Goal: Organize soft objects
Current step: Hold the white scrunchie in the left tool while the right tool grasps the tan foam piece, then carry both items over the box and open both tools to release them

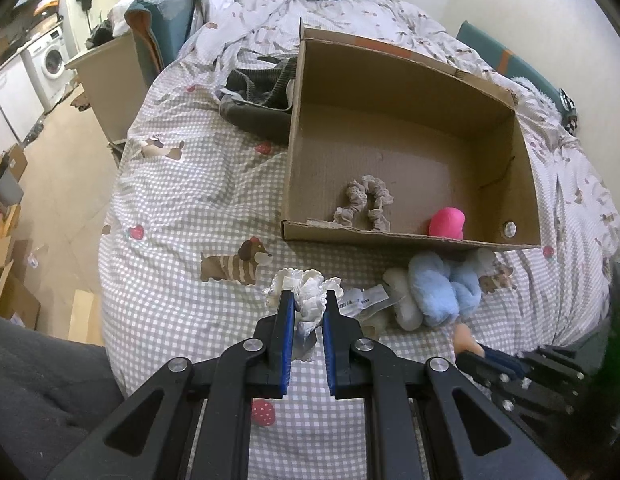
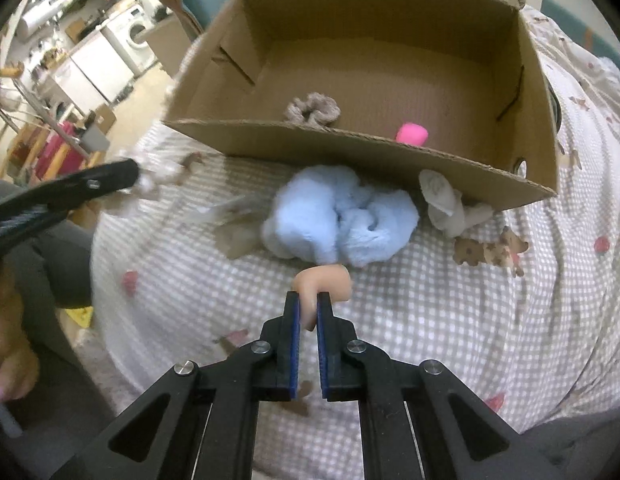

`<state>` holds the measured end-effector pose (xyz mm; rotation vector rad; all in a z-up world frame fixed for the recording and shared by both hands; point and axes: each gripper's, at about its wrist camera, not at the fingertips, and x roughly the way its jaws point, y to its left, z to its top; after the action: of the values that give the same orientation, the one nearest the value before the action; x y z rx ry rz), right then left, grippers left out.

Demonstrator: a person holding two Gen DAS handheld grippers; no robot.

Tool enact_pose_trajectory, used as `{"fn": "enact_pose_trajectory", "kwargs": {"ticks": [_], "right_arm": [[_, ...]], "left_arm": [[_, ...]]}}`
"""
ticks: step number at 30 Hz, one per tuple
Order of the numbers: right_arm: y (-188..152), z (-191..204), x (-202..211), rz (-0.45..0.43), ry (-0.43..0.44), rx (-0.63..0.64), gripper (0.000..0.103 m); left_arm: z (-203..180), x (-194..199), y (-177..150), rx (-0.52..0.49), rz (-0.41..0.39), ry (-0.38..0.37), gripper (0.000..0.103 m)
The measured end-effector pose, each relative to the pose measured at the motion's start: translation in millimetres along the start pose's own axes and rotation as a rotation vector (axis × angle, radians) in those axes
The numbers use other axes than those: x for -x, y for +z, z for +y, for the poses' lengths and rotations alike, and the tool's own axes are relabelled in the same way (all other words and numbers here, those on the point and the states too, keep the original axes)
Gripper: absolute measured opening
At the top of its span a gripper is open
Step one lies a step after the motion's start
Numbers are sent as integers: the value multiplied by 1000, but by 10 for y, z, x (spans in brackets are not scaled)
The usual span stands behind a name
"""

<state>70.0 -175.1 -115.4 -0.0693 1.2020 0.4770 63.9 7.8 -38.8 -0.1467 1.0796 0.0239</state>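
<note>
My left gripper (image 1: 307,298) is shut on a white lace scrunchie (image 1: 307,292), held just above the checked bedsheet in front of the cardboard box (image 1: 293,148). My right gripper (image 2: 307,300) is shut on a small peach soft toy (image 2: 324,280); it also shows in the left wrist view (image 1: 464,338). A fluffy light-blue scrunchie (image 2: 338,220) lies on the bed against the box's near wall (image 2: 350,152), with a white soft piece (image 2: 446,200) beside it. Inside the box lie a beige scrunchie (image 1: 364,202) and a pink soft object (image 1: 448,222).
A dark grey garment (image 1: 257,100) lies left of the box. A pillow and crumpled duvet (image 1: 237,4) fill the far end of the bed. The bed's left edge drops to a floor with boxes; a washing machine (image 1: 51,58) stands far left.
</note>
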Motion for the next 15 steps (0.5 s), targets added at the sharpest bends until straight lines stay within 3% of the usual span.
{"fn": "enact_pose_trajectory", "kwargs": {"ticks": [11,15], "right_arm": [[-187,16,631,-126,116,-25,9],[-93,-1,759,-181,112,-35,9]], "left_arm": [[-143,59,-37,-57,-36,9,12],[-192,33,-41,-71,-37,14,12]]}}
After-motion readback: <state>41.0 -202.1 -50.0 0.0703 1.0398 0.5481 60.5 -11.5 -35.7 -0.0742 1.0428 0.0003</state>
